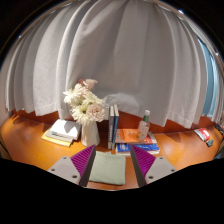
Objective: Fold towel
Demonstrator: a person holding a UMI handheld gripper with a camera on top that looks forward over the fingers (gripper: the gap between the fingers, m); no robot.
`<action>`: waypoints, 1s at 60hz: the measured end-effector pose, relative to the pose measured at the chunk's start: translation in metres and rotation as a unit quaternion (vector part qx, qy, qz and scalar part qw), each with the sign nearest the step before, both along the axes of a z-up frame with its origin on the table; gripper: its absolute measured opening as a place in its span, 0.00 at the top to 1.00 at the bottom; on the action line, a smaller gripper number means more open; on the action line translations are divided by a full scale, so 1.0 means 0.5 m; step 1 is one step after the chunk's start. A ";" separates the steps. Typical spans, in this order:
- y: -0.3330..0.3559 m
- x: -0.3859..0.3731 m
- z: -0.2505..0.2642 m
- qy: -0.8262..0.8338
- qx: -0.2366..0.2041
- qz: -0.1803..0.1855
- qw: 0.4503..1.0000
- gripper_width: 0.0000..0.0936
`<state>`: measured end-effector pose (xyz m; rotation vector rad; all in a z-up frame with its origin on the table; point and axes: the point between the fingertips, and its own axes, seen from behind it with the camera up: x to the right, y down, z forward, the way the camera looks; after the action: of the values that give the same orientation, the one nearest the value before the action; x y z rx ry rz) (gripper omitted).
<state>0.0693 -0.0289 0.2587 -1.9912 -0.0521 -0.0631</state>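
A single wide-angle view rides on the claw (108,166), low over the counter (175,146) and looking level along its two fingers. It faces the counter's far edge, where a pale curtain (125,55) hangs, close enough that things there loom near.

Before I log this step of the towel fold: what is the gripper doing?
Gripper: shut on the folded green towel, both purple pads pressing its sides.

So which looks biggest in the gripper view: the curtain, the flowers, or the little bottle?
1. Curtain
2. Flowers
3. Bottle

The towel between the hand-held gripper fingers looks large only because it is close.
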 end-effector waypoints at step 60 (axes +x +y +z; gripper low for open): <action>-0.401 -0.219 -0.041 0.025 -0.030 -0.002 0.999 0.25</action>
<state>-0.0404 -0.2295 0.2381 -2.0517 -0.0170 -0.0141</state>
